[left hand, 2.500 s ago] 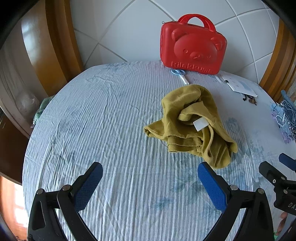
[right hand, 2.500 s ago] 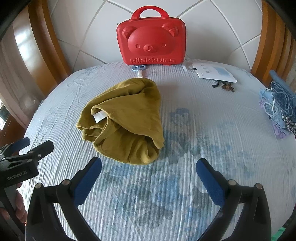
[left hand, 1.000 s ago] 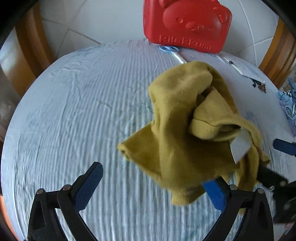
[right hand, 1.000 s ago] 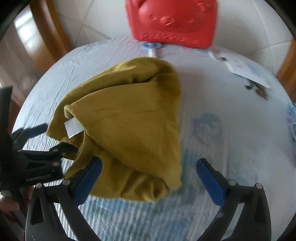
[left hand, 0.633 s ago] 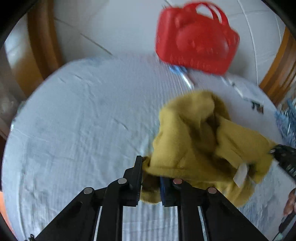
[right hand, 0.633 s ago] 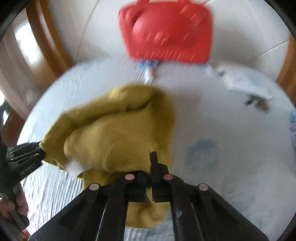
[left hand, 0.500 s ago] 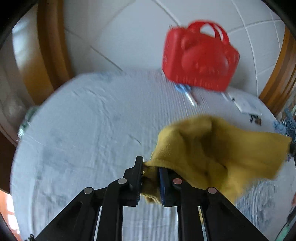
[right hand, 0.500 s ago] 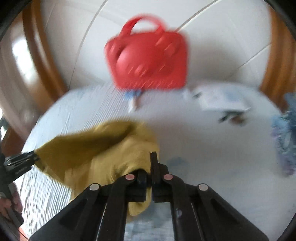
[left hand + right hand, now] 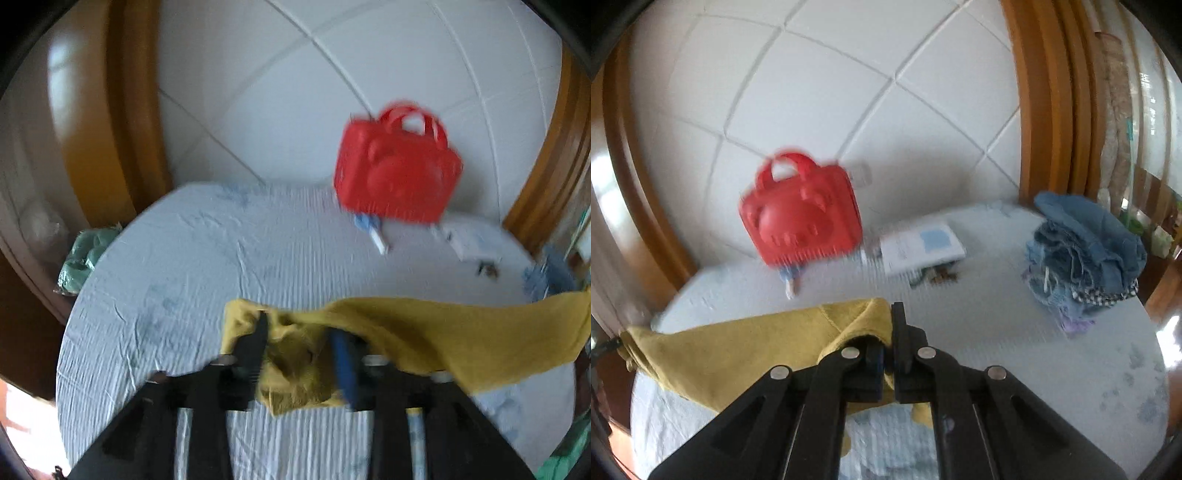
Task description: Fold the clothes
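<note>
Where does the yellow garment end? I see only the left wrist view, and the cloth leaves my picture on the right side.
Observer: It ends in the right claw, which is shut on a corner of the yellow garment.
Operator: Is that corner lying on the bed?
Observer: No, it is held up above the bed sheet.
Operator: What is the blue blur at my right edge?
Observer: A heap of denim clothes on the sheet, apart from the garment.

Matt mustard knit cloth (image 9: pixel 461 336), crinkled cotton sheet (image 9: pixel 184 280) (glossy plastic case (image 9: pixel 397 177))
</note>
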Tool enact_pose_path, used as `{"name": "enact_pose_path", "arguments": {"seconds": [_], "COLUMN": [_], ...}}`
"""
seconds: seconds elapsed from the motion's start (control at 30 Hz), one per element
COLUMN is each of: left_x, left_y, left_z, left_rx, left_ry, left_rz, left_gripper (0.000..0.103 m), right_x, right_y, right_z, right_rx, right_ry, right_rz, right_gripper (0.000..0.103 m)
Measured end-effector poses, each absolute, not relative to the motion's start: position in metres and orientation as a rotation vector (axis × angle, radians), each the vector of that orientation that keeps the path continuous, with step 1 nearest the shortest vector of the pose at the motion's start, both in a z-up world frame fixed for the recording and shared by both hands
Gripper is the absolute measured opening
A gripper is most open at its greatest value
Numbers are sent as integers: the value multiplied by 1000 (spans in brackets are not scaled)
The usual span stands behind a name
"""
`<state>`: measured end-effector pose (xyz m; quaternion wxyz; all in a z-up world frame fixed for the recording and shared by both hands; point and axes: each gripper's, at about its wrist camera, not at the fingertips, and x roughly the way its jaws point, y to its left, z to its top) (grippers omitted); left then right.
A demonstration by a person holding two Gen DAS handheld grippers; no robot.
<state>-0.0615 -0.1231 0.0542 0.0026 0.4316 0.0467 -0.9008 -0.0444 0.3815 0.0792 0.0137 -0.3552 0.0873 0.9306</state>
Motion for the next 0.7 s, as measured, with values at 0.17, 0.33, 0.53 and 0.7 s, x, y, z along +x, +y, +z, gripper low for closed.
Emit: {"name": "enact_pose_path", "arguments": {"seconds": [0.17,0.33,0.53,0.7], "left_x": [-81,-70,-56,-56], "left_y": [-114,-122,-152,-160], "left_z": [1,-29,-63,-83], "left_rx": [1604,1661,1685,1695], "left_ry": [167,132,110,55], "left_rz": [-2725,-2653,-2544,-2521], "left_gripper": [60,60,60,60], "right_x": [-73,-52,-23,-4], "right_y": [378,373,355,339], "right_z": [18,-1,-3,-3], "right_rx": [-1444,-1485,-1502,-1438], "right_ry": [169,105,177,162], "right_rz": [2677,2637,2724,2759], "right_gripper": [62,79,79,82]}}
